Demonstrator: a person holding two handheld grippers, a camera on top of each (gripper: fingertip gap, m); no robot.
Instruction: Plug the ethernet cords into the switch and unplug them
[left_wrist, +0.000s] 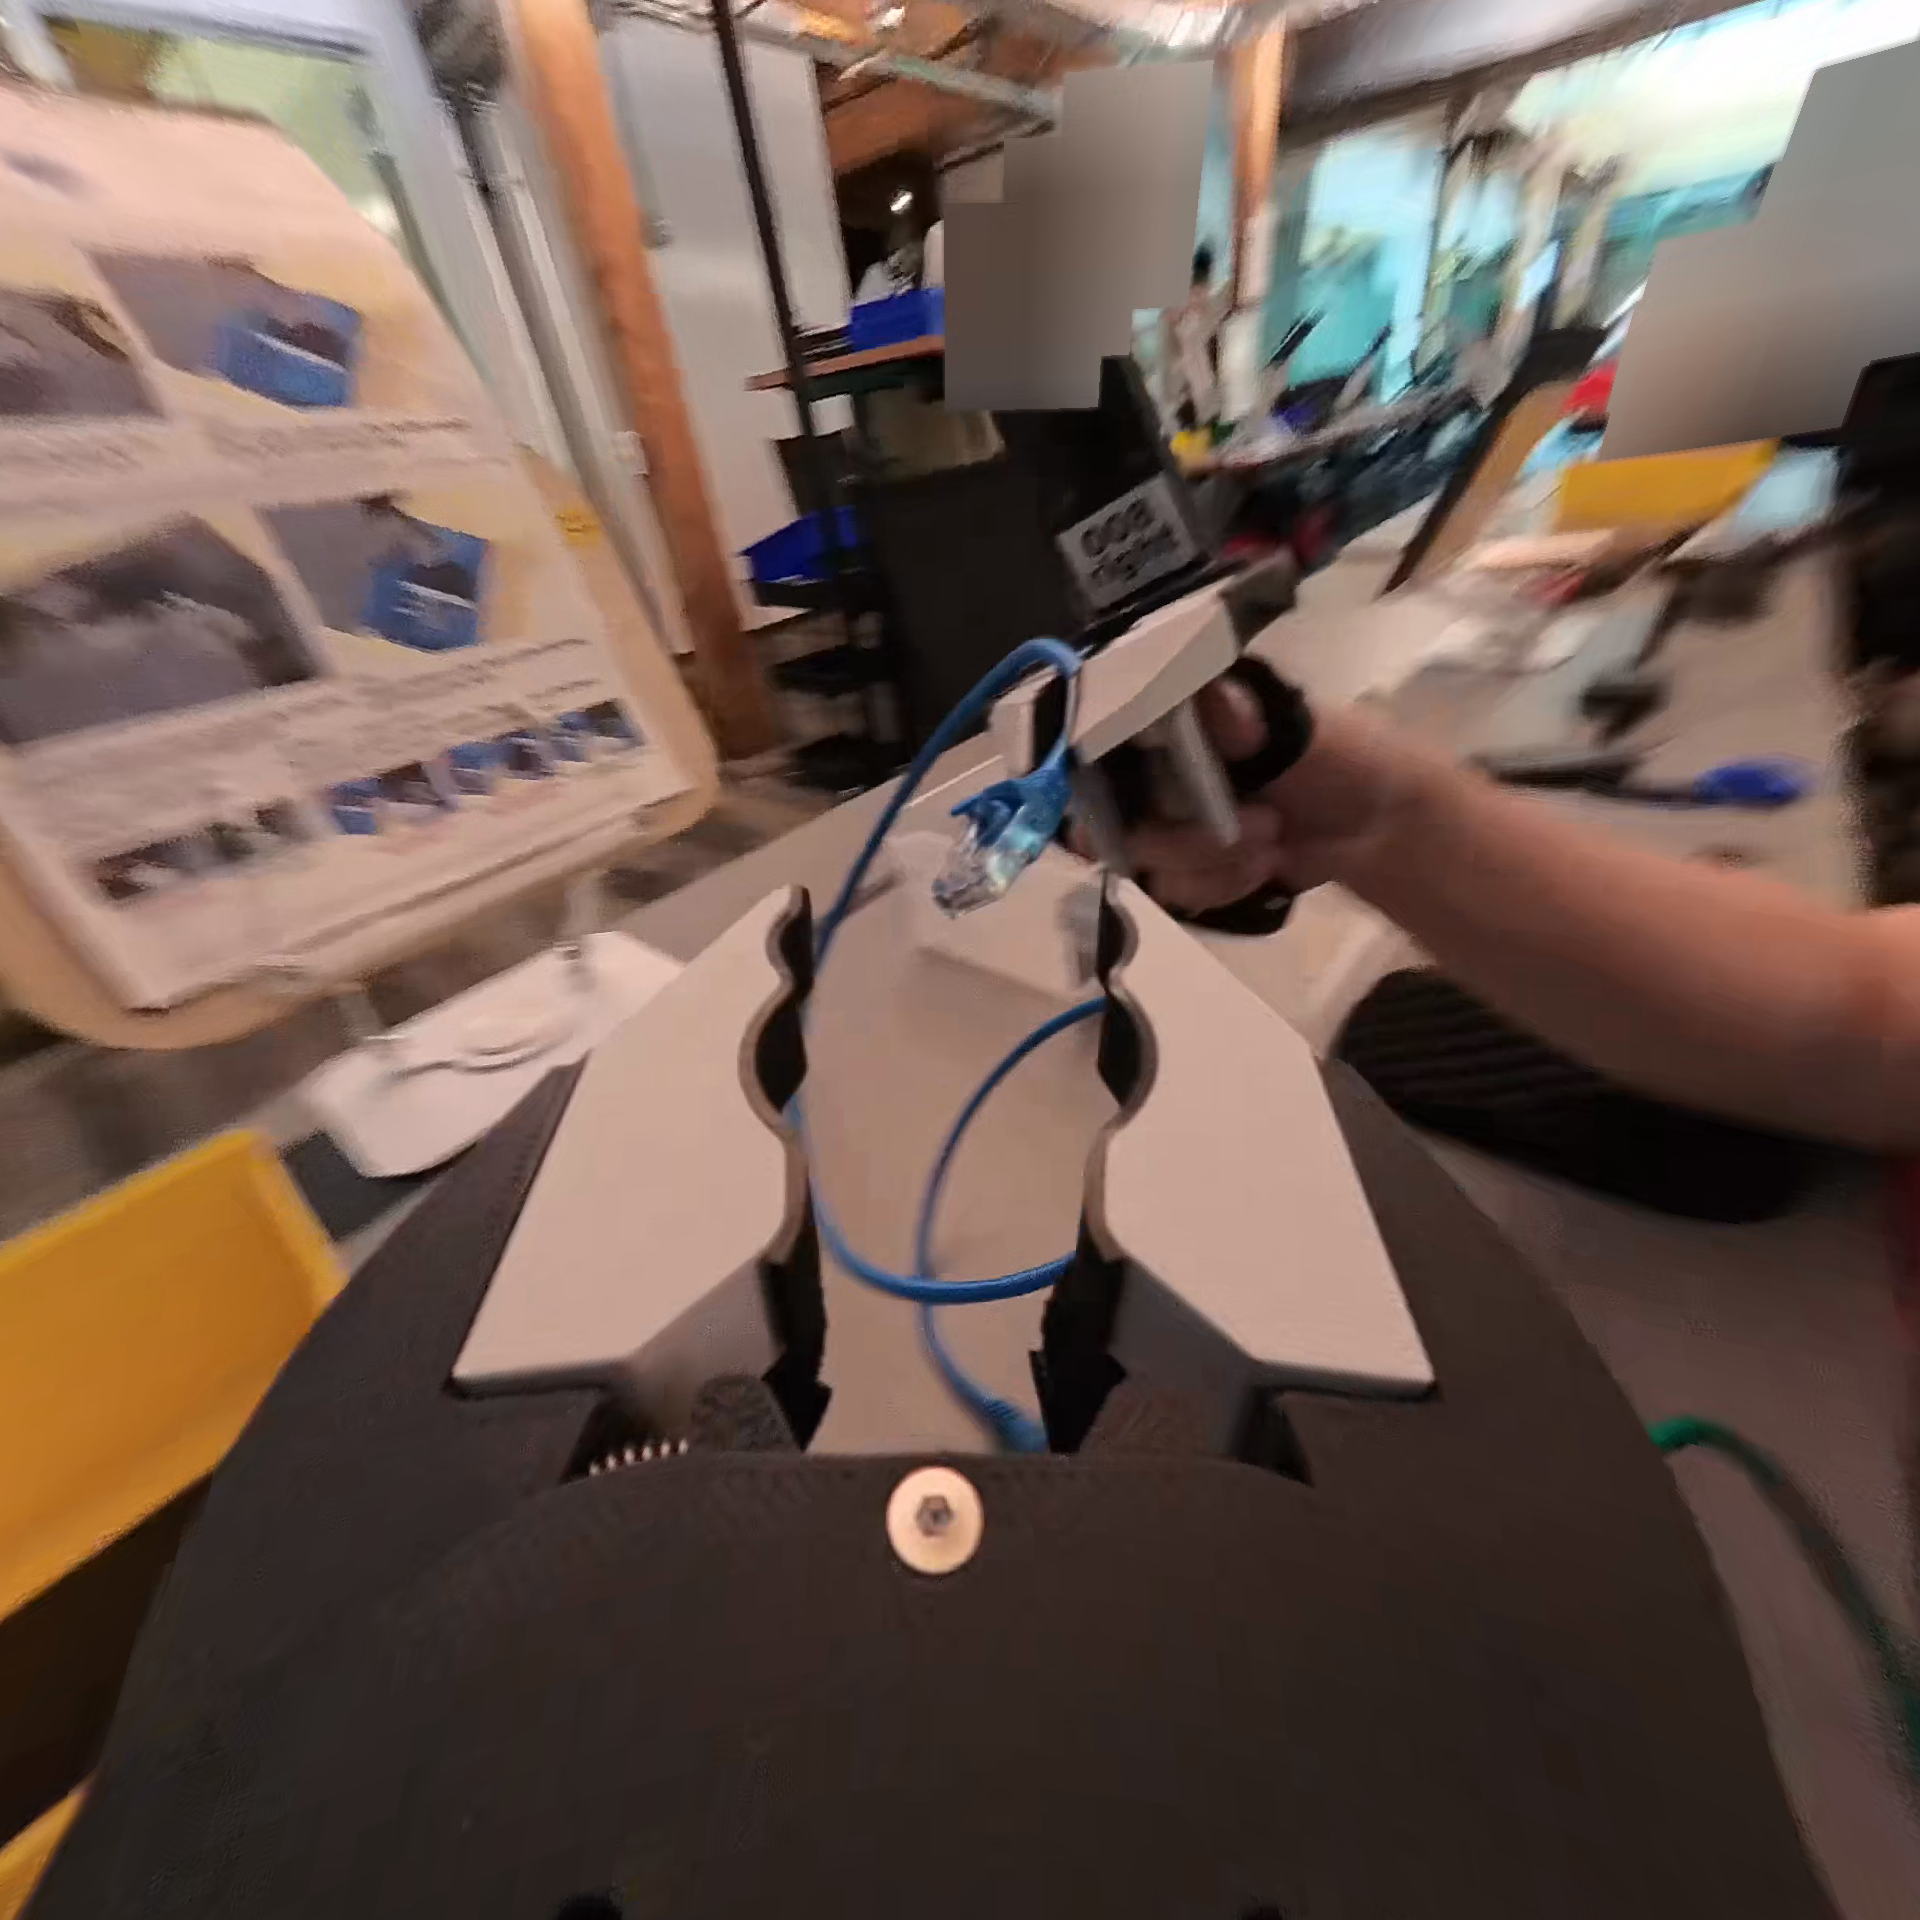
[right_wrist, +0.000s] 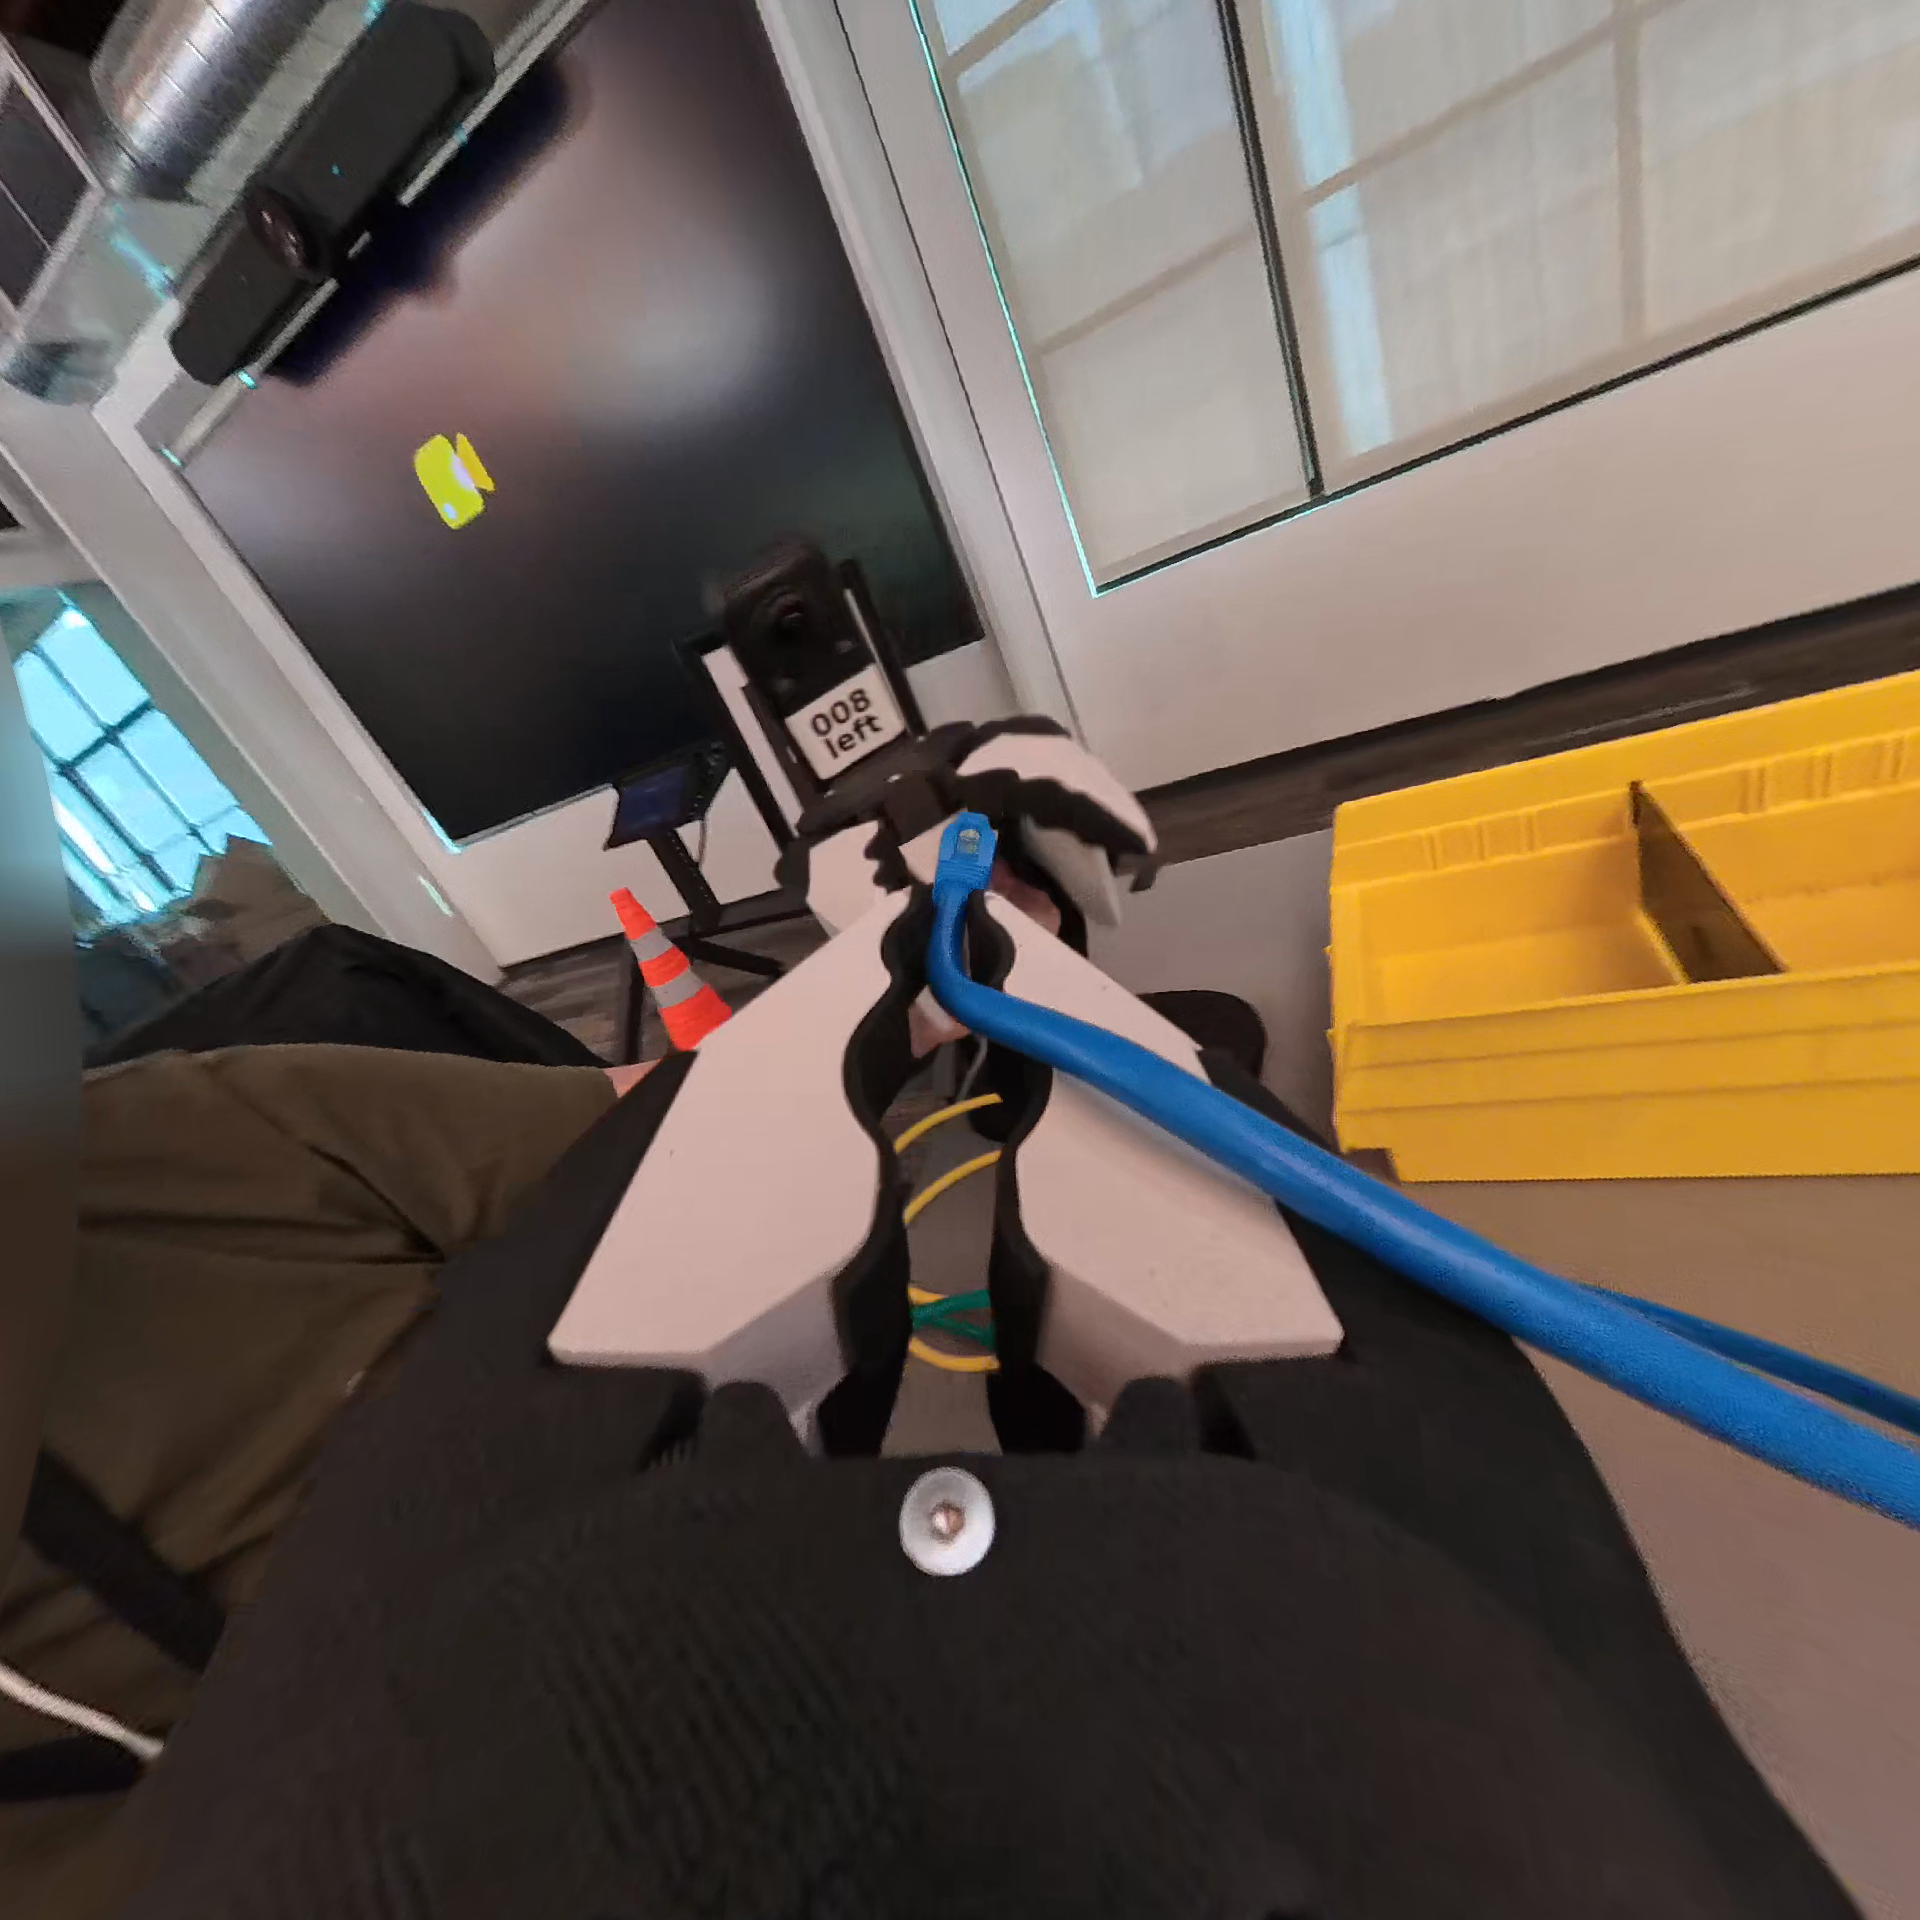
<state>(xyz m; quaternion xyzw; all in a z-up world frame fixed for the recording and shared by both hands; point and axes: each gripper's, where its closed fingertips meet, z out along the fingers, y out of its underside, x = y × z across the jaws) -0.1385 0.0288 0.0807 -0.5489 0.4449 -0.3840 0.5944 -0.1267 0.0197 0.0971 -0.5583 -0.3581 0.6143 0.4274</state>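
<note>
My right gripper (right_wrist: 951, 914) is shut on a blue ethernet cord (right_wrist: 1351, 1195) just behind its plug (right_wrist: 966, 844), which sticks out past the fingertips. In the left wrist view the right gripper (left_wrist: 1044, 717), held by a hand, holds the blue plug (left_wrist: 987, 842) in the air, pointing down toward my left gripper (left_wrist: 951, 914). The left gripper is open and empty, with the plug just above its tips. The blue cord (left_wrist: 935, 1288) loops on the table between its fingers. The left gripper also shows in the right wrist view (right_wrist: 1049, 821). I cannot make out the switch.
Yellow (right_wrist: 951, 1164) and green (right_wrist: 956, 1320) cords lie on the grey table (right_wrist: 1662, 1403); a green cord (left_wrist: 1714, 1455) lies at right. Yellow bins stand at the right (right_wrist: 1558, 1039) and at the left (left_wrist: 135, 1351). A poster board (left_wrist: 260, 623) leans at the left. An orange cone (right_wrist: 670, 977) stands on the floor. Left and right tips are no more than a few centimetres apart.
</note>
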